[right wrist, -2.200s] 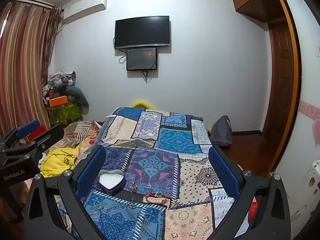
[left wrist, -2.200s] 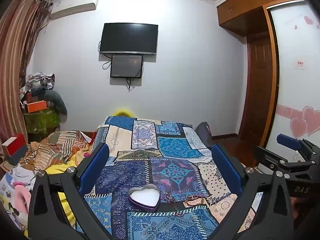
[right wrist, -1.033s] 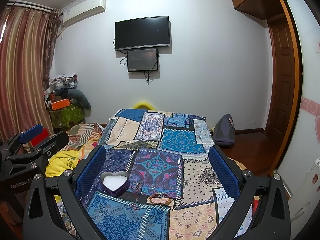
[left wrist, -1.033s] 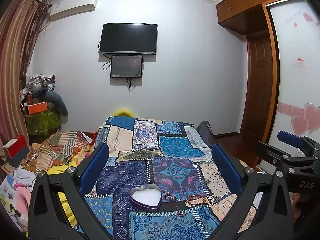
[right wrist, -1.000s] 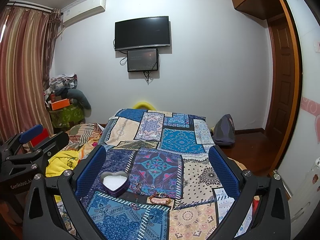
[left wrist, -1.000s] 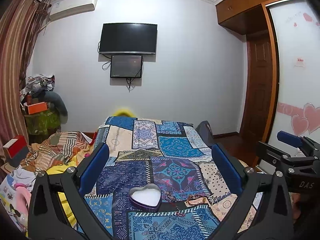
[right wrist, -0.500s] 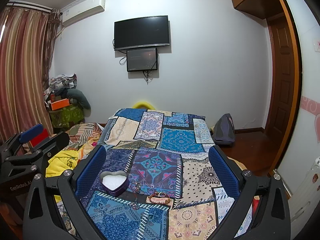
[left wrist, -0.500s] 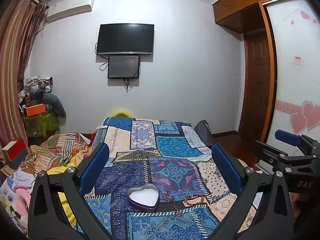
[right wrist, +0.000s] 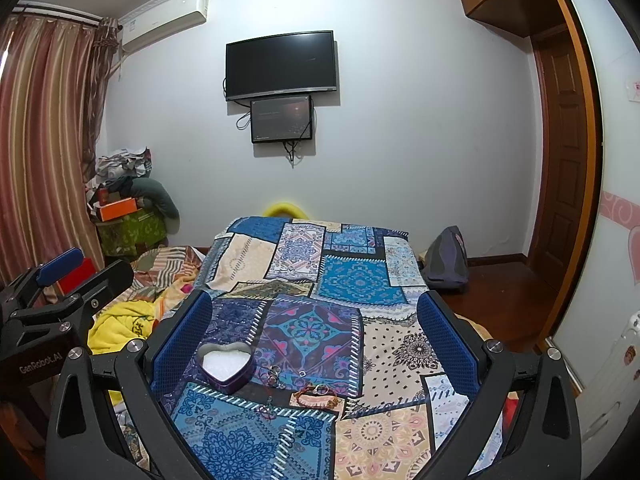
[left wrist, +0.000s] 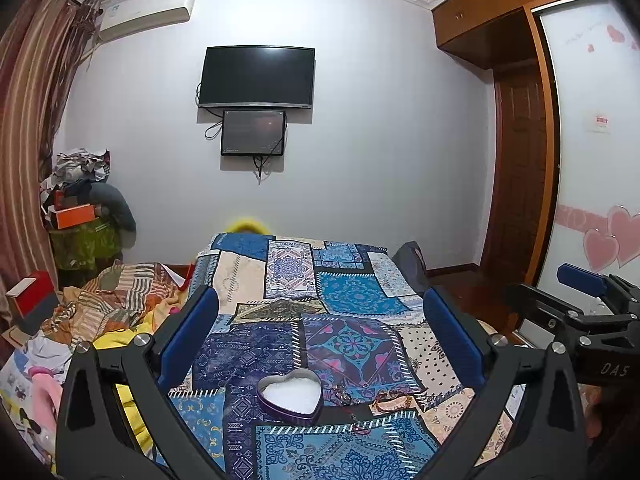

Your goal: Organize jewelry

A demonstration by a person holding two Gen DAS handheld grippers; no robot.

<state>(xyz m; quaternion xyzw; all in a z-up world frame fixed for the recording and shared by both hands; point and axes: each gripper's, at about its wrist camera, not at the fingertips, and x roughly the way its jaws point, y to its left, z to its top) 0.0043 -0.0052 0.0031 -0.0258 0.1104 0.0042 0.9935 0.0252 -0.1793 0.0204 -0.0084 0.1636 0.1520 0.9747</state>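
A purple heart-shaped tin [left wrist: 290, 397] with a white lining lies open on the patchwork bedspread [left wrist: 352, 292]; it also shows in the right wrist view [right wrist: 226, 365]. Small rings [right wrist: 275, 374], a beaded bracelet [right wrist: 316, 394] and a thin chain [right wrist: 266, 410] lie just right of the tin; the bracelet also shows in the left wrist view [left wrist: 390, 396]. My left gripper [left wrist: 318, 322] is open and empty, held above the bed. My right gripper [right wrist: 314, 318] is open and empty too. Each gripper shows at the edge of the other's view.
A heap of clothes and blankets [left wrist: 108, 300] lies left of the bed. A dark bag [right wrist: 446, 260] stands on the floor at the right, near a wooden door [right wrist: 560, 160]. Boxes [right wrist: 120, 208] are stacked in the left corner.
Both views have shifted only slightly; both grippers stay open and the jewelry and tin have not moved.
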